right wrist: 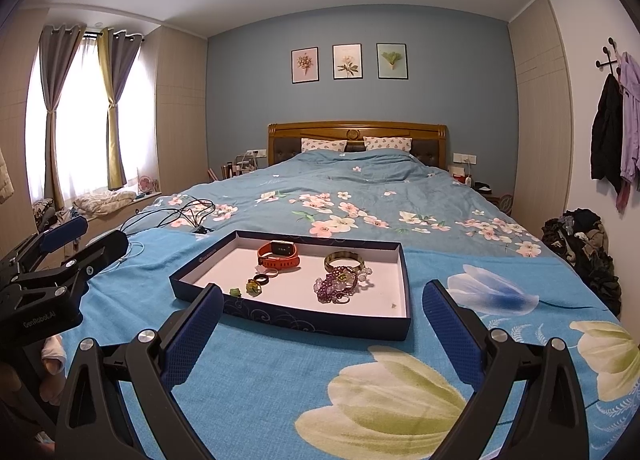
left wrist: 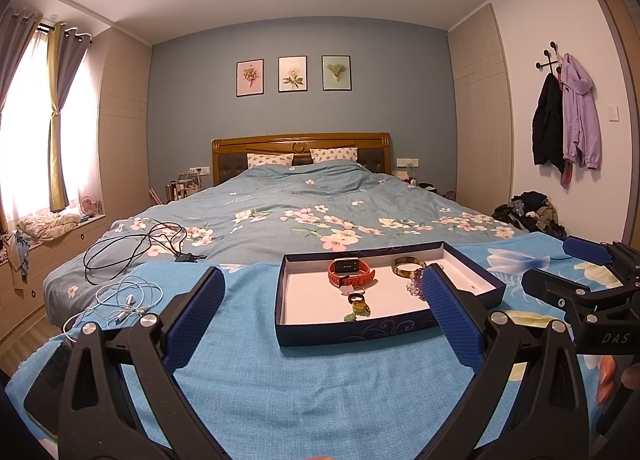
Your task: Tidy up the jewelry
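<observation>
Fingers of the left gripper stand wide apart and hold nothing, low over the blue blanket; beyond them the shallow box tray carries an orange watch, a gold bangle and small rings. From the right wrist, the right gripper is likewise spread and empty; purple beads lie tangled beside the bangle — everything sits inside the tray, which fits either a gathered lot or a pile awaiting sorting.
</observation>
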Tool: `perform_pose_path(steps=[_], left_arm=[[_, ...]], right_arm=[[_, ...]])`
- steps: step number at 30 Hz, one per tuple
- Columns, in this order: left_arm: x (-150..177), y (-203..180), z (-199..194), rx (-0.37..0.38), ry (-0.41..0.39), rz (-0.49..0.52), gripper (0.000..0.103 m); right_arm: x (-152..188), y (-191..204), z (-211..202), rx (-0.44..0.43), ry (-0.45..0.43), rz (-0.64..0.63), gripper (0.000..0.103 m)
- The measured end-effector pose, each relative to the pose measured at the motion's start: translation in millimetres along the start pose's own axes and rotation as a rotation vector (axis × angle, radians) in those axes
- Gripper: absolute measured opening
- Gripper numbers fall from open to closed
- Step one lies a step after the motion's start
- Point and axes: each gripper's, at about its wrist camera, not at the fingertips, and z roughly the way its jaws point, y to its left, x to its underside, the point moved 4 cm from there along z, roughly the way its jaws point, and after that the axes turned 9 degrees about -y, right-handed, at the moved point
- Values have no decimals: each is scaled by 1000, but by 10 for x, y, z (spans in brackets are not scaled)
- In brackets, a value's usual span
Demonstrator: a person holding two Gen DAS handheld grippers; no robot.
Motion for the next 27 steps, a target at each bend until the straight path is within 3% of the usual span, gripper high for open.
perform_pose_path(steps=[27], left_arm=[[13,12,48,7,19,0,97]], right_arm=[[10,-20,48,-7,21,3,96]])
